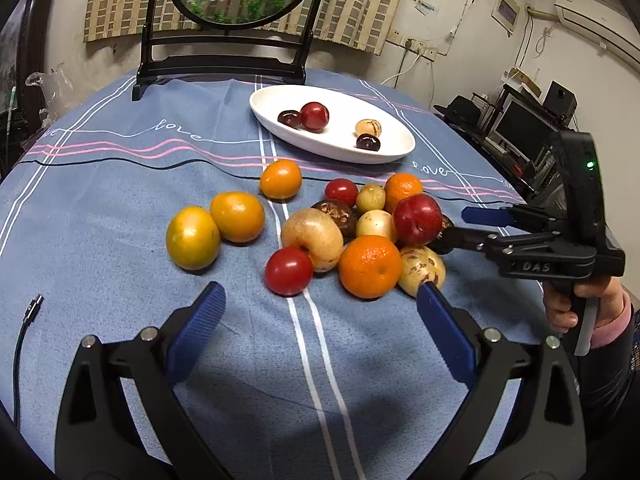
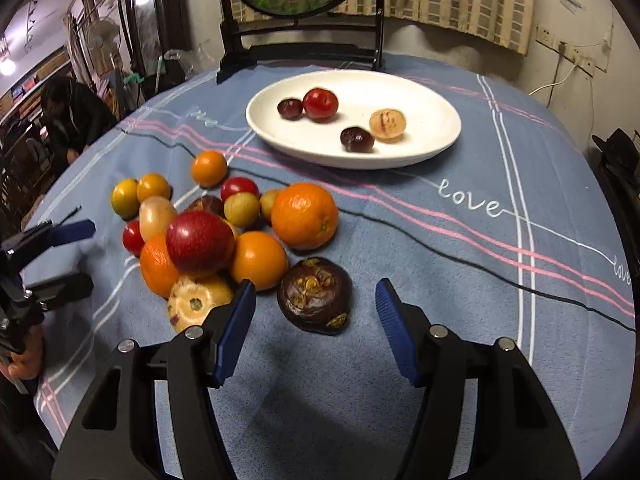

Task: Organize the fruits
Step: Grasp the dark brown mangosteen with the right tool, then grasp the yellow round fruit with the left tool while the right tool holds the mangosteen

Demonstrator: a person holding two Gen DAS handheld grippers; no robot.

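Right claw (image 2: 316, 308) open, nothing between the pads, pitched down over a dark brown mangosteen (image 2: 315, 295) that sits on the cloth just ahead of the tips, roughly centred in the gap, slightly toward the left pad. It's squat and round, calyx end facing the camera, so no long axis to line up; looks like a straight drop-and-close. It lies at the near edge of the fruit pile (image 2: 224, 236), close to an orange (image 2: 258, 260), so the left pad has little clearance on that side. Left claw (image 1: 320, 300) also open and empty, hovering short of the pile's other side; the right one is clearly nearer the mangosteen. White oval dish (image 2: 432, 120) sits beyond the pile, already holding a red plum, two dark cherries and a pale striped fruit. Worktop is round, under a blue-grey tablecloth (image 2: 460, 280) with white and pink stripes. Behind it a goldfish screen on a black stand, a curtain, and a cluttered room.
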